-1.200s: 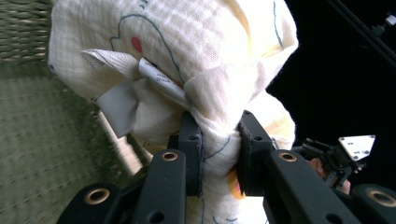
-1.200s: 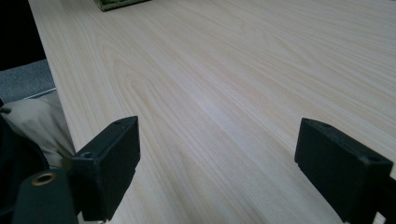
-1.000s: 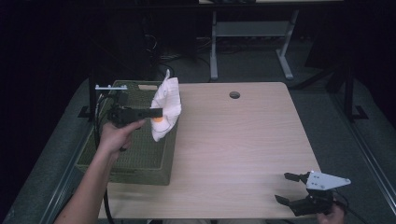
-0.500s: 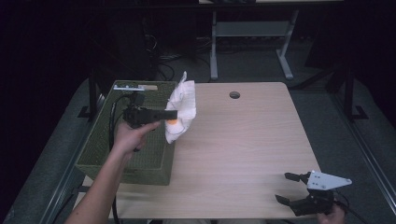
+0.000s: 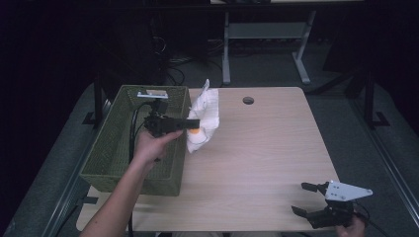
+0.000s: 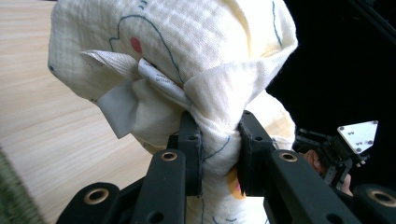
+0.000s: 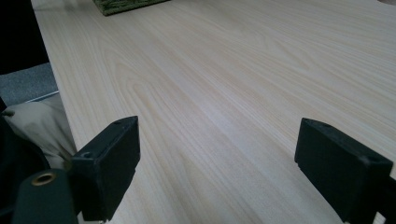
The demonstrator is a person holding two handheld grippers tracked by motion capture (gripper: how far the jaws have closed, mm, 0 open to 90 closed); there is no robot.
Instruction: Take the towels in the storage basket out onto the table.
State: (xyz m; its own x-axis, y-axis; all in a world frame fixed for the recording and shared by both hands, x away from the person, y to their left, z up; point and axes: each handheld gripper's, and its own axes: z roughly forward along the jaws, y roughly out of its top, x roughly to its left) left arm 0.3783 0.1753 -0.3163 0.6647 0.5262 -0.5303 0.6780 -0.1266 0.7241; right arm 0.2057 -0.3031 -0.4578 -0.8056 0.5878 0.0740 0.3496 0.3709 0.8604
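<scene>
Just right of the basket (image 5: 129,148), the white cloth (image 5: 205,116) hangs bunched in my left gripper (image 5: 193,124), clamped tight so it clears the rim. My right gripper (image 5: 309,200) waits open at the table's (image 5: 267,148) near right corner.

The cloth (image 6: 196,51) is cream-white with thin blue drawn lines, a red dot and an orange patch, and bears a white label (image 6: 161,81). The basket (image 5: 116,148) is olive green and woven. The table (image 5: 267,148) is pale wood with fine grain. Both grippers (image 5: 193,123) (image 5: 302,197) are black; the right one carries a grey plate (image 5: 346,190).
</scene>
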